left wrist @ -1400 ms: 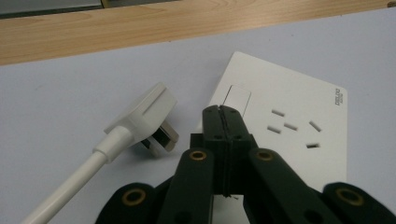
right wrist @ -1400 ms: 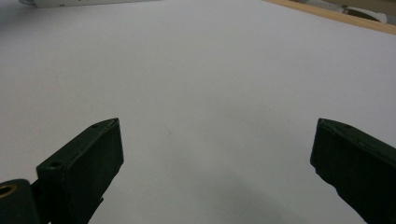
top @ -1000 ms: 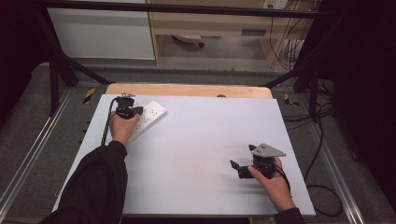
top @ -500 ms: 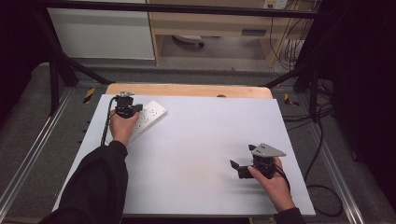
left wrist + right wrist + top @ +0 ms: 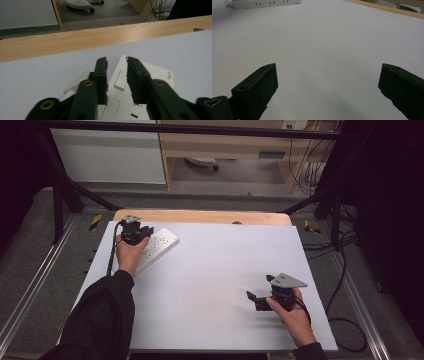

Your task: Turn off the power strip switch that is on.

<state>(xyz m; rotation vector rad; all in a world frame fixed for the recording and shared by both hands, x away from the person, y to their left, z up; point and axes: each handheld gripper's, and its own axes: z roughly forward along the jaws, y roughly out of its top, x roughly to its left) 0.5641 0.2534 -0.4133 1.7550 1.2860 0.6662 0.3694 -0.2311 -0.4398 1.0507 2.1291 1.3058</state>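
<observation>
A white power strip [image 5: 161, 245] lies slantwise at the far left of the white table top [image 5: 215, 270]. My left gripper [image 5: 144, 232] sits over its near end, held from behind by a hand. In the left gripper view its jaws [image 5: 117, 60] stand a narrow gap apart just above the power strip [image 5: 155, 72], with the strip's rocker switch [image 5: 120, 80] showing between them and nothing clamped. My right gripper [image 5: 259, 287] rests low at the front right, wide open over bare table [image 5: 329, 72]. The power strip [image 5: 262, 3] shows far off in the right gripper view.
A wooden board [image 5: 200, 216] runs along the table's far edge, with a small dark thing [image 5: 236, 223] on it. Metal frame rails [image 5: 35, 285] flank the table. Cables [image 5: 345, 270] trail on the floor at the right. A chair base [image 5: 200, 164] stands beyond.
</observation>
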